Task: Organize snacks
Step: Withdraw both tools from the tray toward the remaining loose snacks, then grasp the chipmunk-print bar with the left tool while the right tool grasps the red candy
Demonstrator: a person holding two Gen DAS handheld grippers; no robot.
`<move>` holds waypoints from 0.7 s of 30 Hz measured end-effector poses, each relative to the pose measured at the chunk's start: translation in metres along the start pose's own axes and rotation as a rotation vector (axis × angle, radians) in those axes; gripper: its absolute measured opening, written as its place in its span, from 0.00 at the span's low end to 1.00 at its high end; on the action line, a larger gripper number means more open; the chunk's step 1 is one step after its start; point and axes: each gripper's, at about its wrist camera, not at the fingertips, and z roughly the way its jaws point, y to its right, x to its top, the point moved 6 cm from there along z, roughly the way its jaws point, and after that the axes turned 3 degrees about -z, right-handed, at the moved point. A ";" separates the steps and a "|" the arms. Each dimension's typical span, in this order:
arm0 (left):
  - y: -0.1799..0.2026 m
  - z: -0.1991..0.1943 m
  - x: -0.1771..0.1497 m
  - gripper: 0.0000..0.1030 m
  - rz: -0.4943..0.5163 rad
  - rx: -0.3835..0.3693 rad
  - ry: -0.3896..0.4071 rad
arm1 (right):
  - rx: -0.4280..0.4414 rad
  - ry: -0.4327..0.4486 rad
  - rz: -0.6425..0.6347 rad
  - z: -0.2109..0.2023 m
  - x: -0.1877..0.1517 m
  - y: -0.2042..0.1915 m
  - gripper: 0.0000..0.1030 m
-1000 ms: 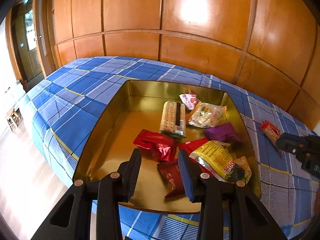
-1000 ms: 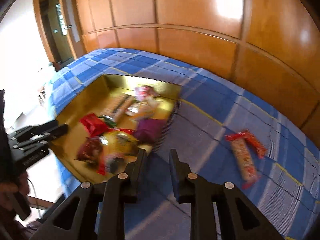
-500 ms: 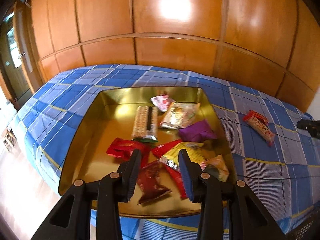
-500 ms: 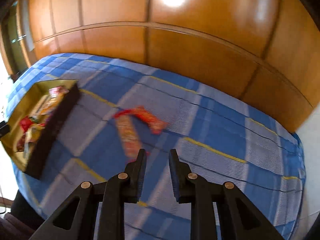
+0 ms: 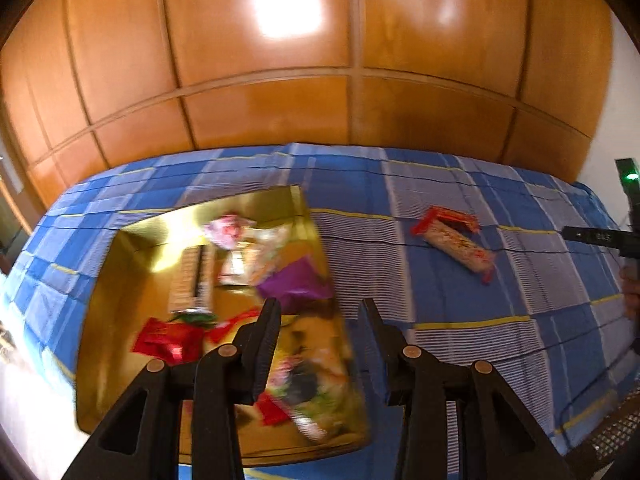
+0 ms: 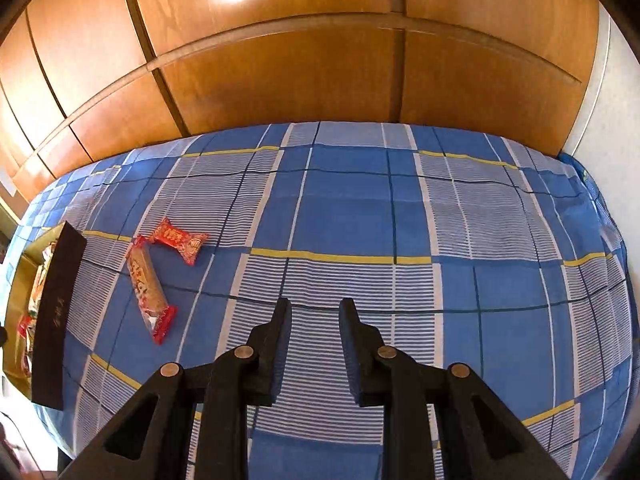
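Note:
A gold tin box (image 5: 120, 320) sits on the blue checked bed and holds several snack packets: red, purple (image 5: 294, 284), yellow, and a biscuit pack (image 5: 192, 276). My left gripper (image 5: 318, 324) is open and empty above the box's right wall. Two snacks lie loose on the cloth: a long biscuit bar (image 6: 147, 284) and a red candy packet (image 6: 180, 240); they also show in the left wrist view (image 5: 456, 244). My right gripper (image 6: 314, 324) is open and empty above bare cloth, to the right of them. The box's dark side (image 6: 54, 316) shows at far left.
Wooden panelled wardrobe doors (image 6: 320, 60) stand right behind the bed. The bed edge drops off at the front and left, with floor (image 5: 24, 400) below. The right gripper's body (image 5: 600, 236) shows at the left view's right edge.
Both views have swung right. The left gripper moved from over the box's middle to its right wall. The right gripper moved right, past the two loose snacks. Both stayed open and empty.

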 end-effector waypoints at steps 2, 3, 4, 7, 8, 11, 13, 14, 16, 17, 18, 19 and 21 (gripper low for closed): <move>0.016 0.007 0.003 0.40 0.016 -0.030 -0.017 | 0.004 -0.002 -0.001 -0.001 0.000 -0.002 0.23; 0.022 0.010 0.004 0.42 0.022 -0.043 -0.026 | 0.006 -0.001 0.001 -0.001 0.001 -0.002 0.23; 0.033 0.015 0.005 0.43 0.027 -0.070 -0.042 | 0.008 0.001 0.006 -0.001 0.002 -0.002 0.23; 0.056 0.030 0.008 0.47 0.034 -0.114 -0.082 | 0.022 0.004 0.028 -0.003 0.003 -0.001 0.24; 0.062 0.035 0.010 0.47 0.037 -0.123 -0.093 | 0.023 0.006 0.031 -0.004 0.003 0.000 0.25; 0.083 0.051 0.013 0.47 0.041 -0.153 -0.131 | 0.037 0.011 0.042 -0.006 0.004 -0.001 0.27; 0.096 0.062 0.017 0.47 0.036 -0.173 -0.162 | 0.044 0.014 0.046 -0.007 0.005 -0.001 0.27; 0.103 0.070 0.019 0.47 0.024 -0.187 -0.182 | 0.048 0.016 0.046 -0.008 0.005 -0.002 0.27; 0.115 0.087 0.023 0.47 -0.002 -0.206 -0.225 | 0.054 0.021 0.045 -0.009 0.006 -0.003 0.28; 0.120 0.095 0.024 0.47 -0.014 -0.207 -0.240 | 0.059 0.022 0.043 -0.010 0.007 -0.004 0.28; 0.123 0.101 0.025 0.49 -0.022 -0.203 -0.250 | 0.063 0.023 0.040 -0.010 0.007 -0.005 0.28; 0.127 0.109 0.027 0.50 -0.037 -0.200 -0.264 | 0.065 0.024 0.036 -0.011 0.007 -0.006 0.28; 0.132 0.123 0.030 0.54 -0.069 -0.202 -0.289 | 0.072 0.021 0.026 -0.010 0.008 -0.009 0.28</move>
